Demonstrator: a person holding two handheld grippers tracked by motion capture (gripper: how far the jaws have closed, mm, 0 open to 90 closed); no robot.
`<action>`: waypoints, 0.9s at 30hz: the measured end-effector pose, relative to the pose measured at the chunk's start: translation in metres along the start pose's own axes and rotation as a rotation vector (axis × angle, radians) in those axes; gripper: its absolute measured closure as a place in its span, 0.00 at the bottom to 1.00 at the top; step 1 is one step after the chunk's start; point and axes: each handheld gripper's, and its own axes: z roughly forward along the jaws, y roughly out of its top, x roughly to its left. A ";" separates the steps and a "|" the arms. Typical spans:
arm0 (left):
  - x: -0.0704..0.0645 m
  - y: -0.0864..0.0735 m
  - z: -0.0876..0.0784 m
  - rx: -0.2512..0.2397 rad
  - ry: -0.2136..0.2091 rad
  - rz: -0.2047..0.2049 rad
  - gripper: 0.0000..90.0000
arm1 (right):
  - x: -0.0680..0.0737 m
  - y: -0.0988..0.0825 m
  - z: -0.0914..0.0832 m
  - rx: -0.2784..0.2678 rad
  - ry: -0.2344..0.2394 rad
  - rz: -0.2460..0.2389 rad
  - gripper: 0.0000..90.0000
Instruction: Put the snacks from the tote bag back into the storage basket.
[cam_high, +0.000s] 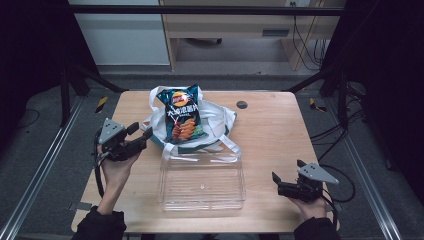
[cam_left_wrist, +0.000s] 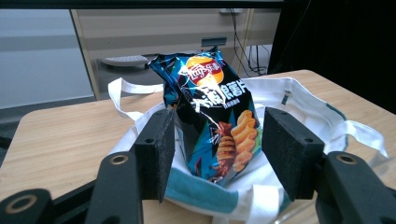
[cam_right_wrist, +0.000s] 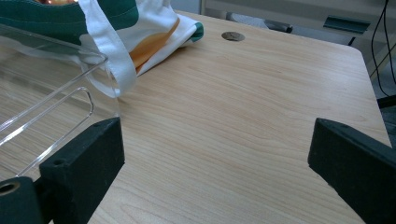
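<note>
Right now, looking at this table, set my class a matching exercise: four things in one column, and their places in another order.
Things:
1 crisp packet
2 clear box
3 left gripper
4 right gripper

Places:
A at the table's near right edge
B standing in the white cloth bag
C left of the bag, jaws open
D in front of the bag, empty

Pairs: 1-B, 2-D, 3-C, 4-A

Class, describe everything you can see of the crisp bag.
The crisp bag is glossy dark blue foil with a red-and-yellow logo, white lettering and pictured orange twisted crisps. Puffed and sealed, it stands leaning in the mouth of the white tote bag, its base sunk inside. The left claw is open in front of it, not touching.
</note>
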 end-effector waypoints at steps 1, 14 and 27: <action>0.000 0.000 0.000 0.000 0.000 0.000 0.49 | 0.000 0.000 0.000 0.000 0.000 -0.001 0.04; 0.001 0.013 0.046 0.028 0.033 0.008 0.52 | -0.001 0.000 -0.001 -0.001 0.002 0.003 0.04; 0.003 0.017 0.081 0.059 0.079 0.000 0.53 | -0.002 0.000 -0.001 -0.002 0.003 0.012 0.04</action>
